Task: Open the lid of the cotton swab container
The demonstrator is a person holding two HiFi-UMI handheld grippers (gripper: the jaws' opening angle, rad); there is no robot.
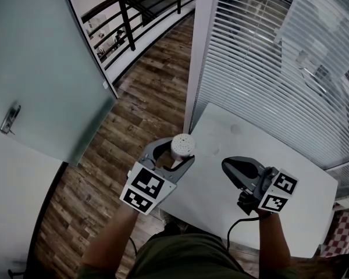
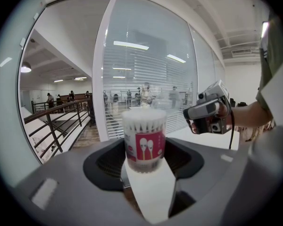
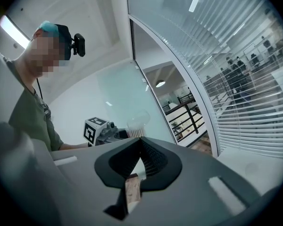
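Observation:
The cotton swab container (image 1: 181, 147) is a clear tub with a red label and a clear lid, packed with white swabs. It stands upright at the left corner of the white table (image 1: 262, 150). My left gripper (image 1: 173, 153) is closed around its sides; in the left gripper view the container (image 2: 144, 140) fills the gap between the dark pads (image 2: 108, 161). My right gripper (image 1: 230, 166) hovers over the table to the right of the container, apart from it, shut with nothing between its jaws. The right gripper view shows the jaws (image 3: 140, 142) met, with the container (image 3: 137, 124) beyond them.
Wooden floor (image 1: 145, 109) lies left of and below the table's edge. A glass wall with white blinds (image 1: 279, 57) runs behind the table, with a white post (image 1: 199, 57) at its corner. A frosted glass door (image 1: 41, 68) and a dark railing (image 1: 134, 10) are farther left.

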